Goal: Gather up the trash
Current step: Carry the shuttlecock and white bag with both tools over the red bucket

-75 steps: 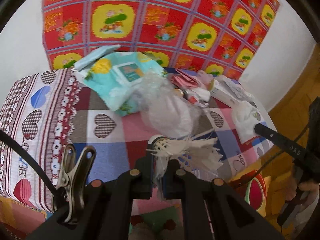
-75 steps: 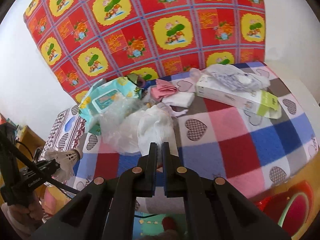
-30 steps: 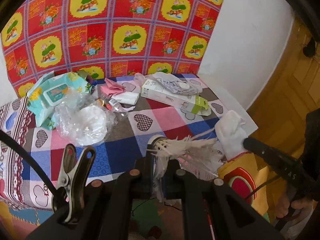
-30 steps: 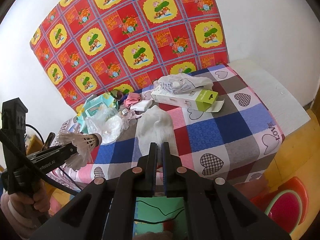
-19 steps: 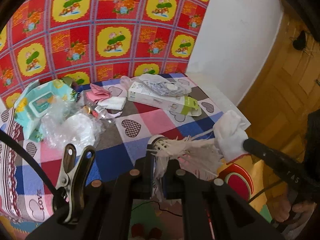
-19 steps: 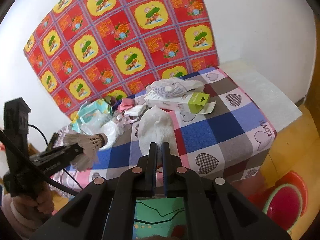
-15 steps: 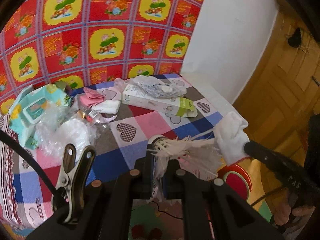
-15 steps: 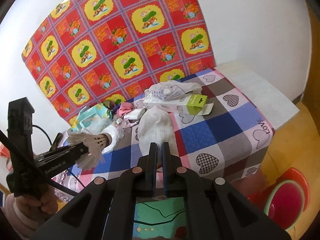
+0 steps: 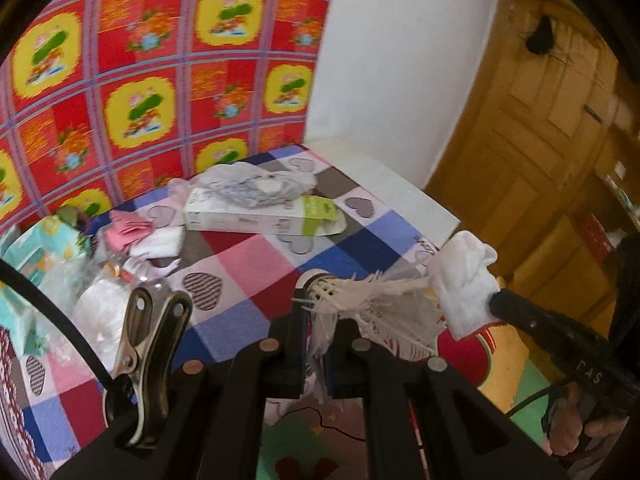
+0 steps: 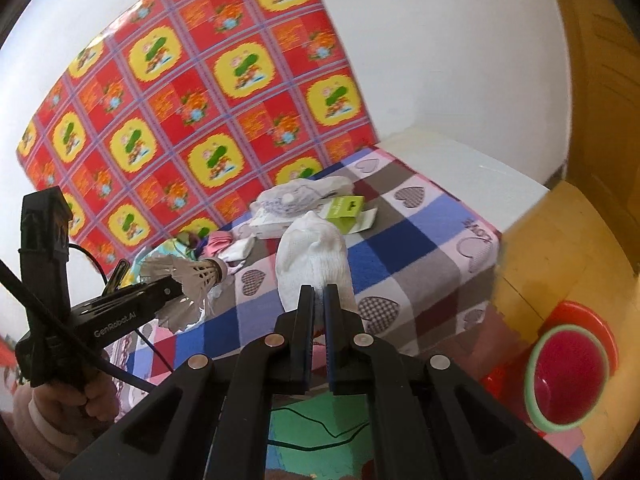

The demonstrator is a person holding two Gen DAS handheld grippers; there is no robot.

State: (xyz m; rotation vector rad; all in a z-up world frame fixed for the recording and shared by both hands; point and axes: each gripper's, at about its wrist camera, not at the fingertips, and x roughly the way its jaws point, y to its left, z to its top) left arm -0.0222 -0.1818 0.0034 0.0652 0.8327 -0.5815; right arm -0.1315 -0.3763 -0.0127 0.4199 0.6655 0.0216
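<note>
My left gripper (image 9: 322, 324) is shut on a worn white shuttlecock (image 9: 372, 300), feathers splayed to the right; the same shuttlecock (image 10: 192, 280) shows in the right wrist view at that gripper's tip. My right gripper (image 10: 316, 300) is shut on a white crumpled sock-like cloth (image 10: 314, 256), which also appears at the right of the left wrist view as a white cloth (image 9: 464, 276). Both are held off the front edge of the checked, heart-patterned table (image 10: 404, 248). A red bin with a green rim (image 10: 568, 368) stands on the floor at lower right.
On the table lie a white and green carton (image 9: 260, 220) with a plastic bag on top, pink and white cloths (image 9: 140, 232), a clear plastic bag (image 9: 96, 304) and a teal wipes pack (image 9: 36, 248). A wooden door (image 9: 540, 128) is at the right. A hand (image 10: 76, 396) holds the left gripper.
Both grippers have pulled back from the table and swung right, each keeping its item. The red bin and the wooden door have come into fuller view.
</note>
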